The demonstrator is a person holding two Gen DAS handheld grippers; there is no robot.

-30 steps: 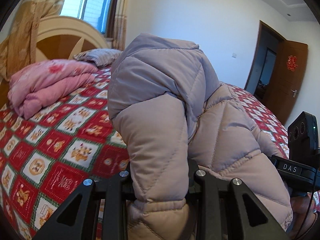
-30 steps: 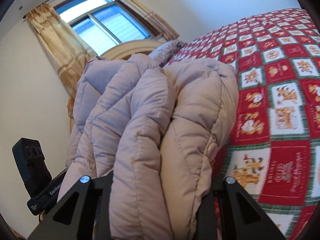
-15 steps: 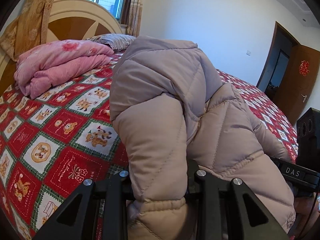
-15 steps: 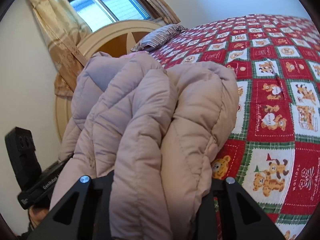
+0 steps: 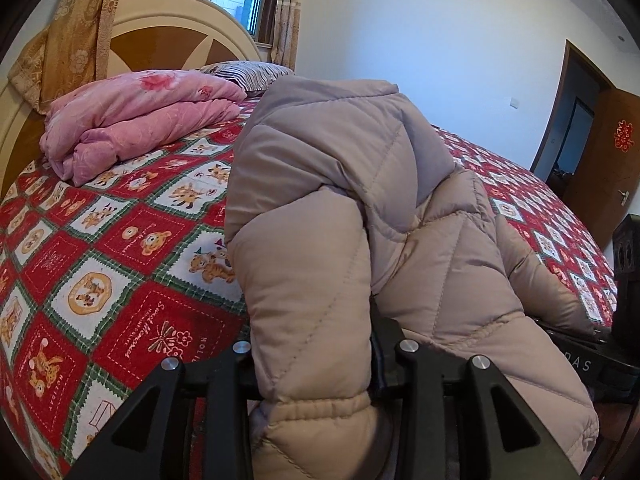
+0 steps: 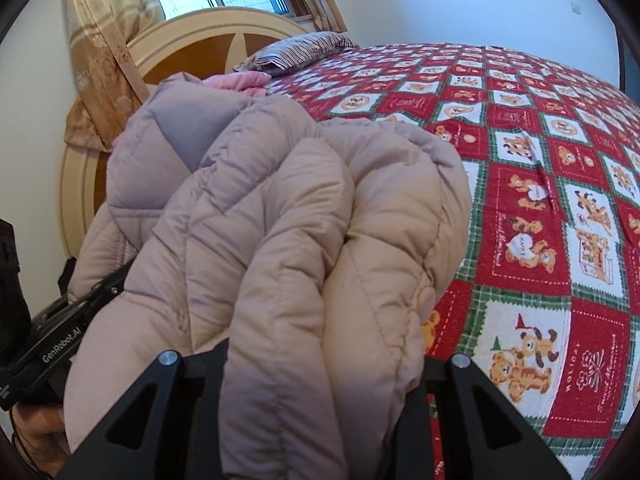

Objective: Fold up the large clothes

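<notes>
A beige quilted puffer jacket (image 5: 360, 208) is bunched up and held over the bed's near edge. My left gripper (image 5: 316, 364) is shut on a thick fold of it near a ribbed cuff. My right gripper (image 6: 320, 364) is shut on another bundle of the same jacket (image 6: 304, 208). The jacket hides both grippers' fingertips. The right gripper's body shows at the right edge of the left wrist view (image 5: 592, 364), and the left gripper's body at the left edge of the right wrist view (image 6: 52, 344).
The bed has a red, white and green teddy-bear quilt (image 5: 132, 240) (image 6: 552, 208). A folded pink blanket (image 5: 136, 120) and a striped pillow (image 6: 296, 54) lie by the round headboard (image 5: 168, 40). A brown door (image 5: 600, 152) stands at the right.
Both grippers have tilted down toward the bed with the jacket still held. More of the quilt and less of the window and wall shows in both views.
</notes>
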